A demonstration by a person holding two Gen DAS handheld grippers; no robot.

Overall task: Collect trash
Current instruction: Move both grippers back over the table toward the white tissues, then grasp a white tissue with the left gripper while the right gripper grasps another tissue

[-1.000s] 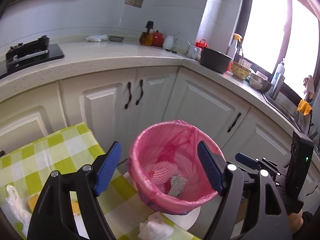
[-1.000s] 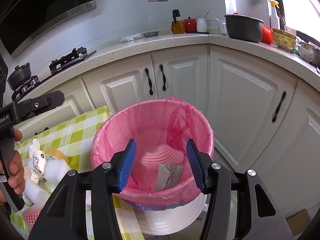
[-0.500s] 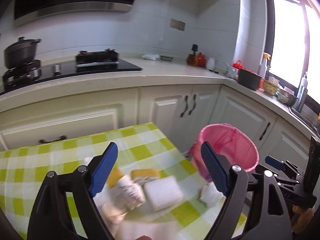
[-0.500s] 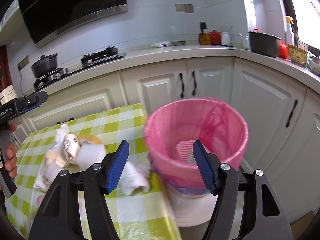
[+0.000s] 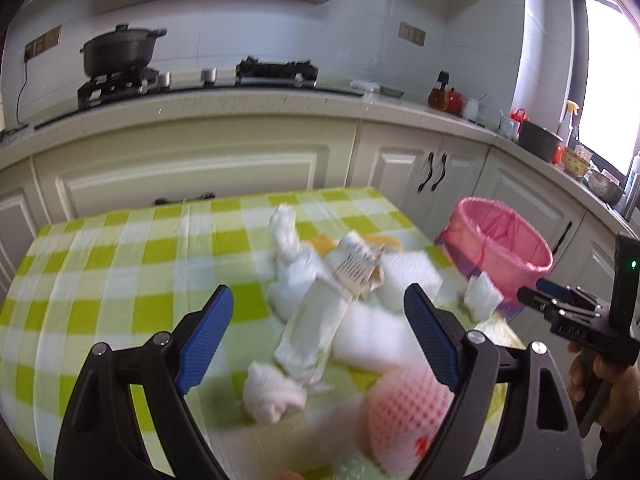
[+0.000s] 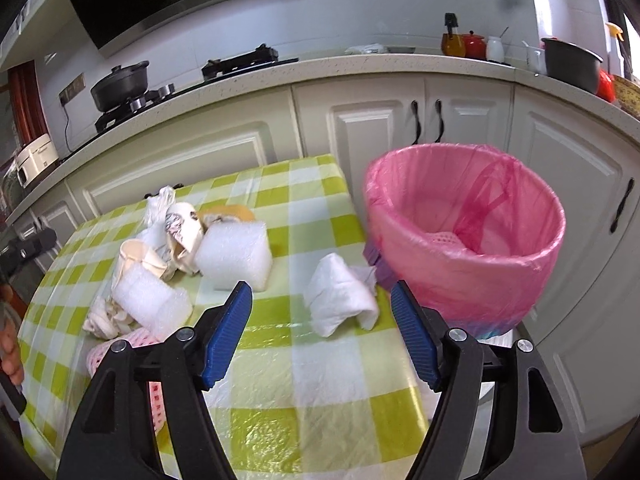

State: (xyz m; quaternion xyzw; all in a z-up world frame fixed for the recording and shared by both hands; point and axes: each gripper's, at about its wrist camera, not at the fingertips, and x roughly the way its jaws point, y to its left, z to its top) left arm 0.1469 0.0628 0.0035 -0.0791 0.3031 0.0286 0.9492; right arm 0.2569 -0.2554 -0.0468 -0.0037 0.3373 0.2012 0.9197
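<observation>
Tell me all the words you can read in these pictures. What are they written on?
No text here reads clearly enough to quote.
Crumpled wrapper: dark print, too blurred to read.
Pink foam net: red marks, too blurred to read.
Right gripper: pale letters on its body, too small to read.

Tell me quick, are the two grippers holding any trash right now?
Left gripper: open, holding nothing, above the trash pile.
Right gripper: open, holding nothing, near the crumpled white tissue.
</observation>
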